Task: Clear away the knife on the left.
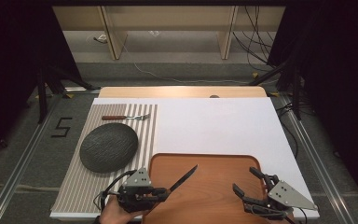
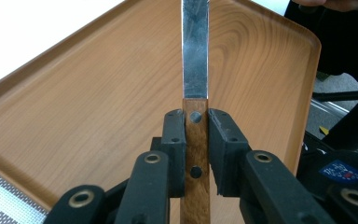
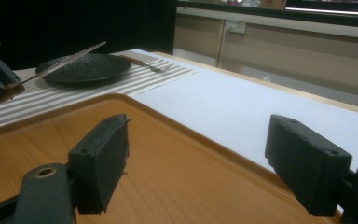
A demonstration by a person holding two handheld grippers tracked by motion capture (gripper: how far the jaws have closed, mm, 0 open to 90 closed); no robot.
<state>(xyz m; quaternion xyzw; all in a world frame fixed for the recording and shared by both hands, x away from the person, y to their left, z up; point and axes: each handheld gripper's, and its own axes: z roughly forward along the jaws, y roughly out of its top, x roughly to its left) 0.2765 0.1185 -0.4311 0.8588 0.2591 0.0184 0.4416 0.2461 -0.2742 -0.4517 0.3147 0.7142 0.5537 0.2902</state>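
Knife [image 2: 195,65] clamped by its wooden handle in left hand-held gripper [image 1: 161,192], above tray [image 1: 214,161]; blade to be kept level, laid beside plate [image 1: 108,147]. Right hand-held gripper [image 3: 209,158] released.

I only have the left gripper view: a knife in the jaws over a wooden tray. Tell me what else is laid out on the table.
Observer: A dark plate sits on a striped placemat, left of the tray.
Operator: Report any other cutlery.
Observer: A fork with a wooden handle lies on the placemat beyond the plate.
Operator: Now give me the right gripper.
Observer: The right gripper is over the tray's right side, jaws wide open with nothing between them.
Operator: Describe which way my knife points.
Observer: From the left gripper, the knife angles away from the person and to the right, above the tray.
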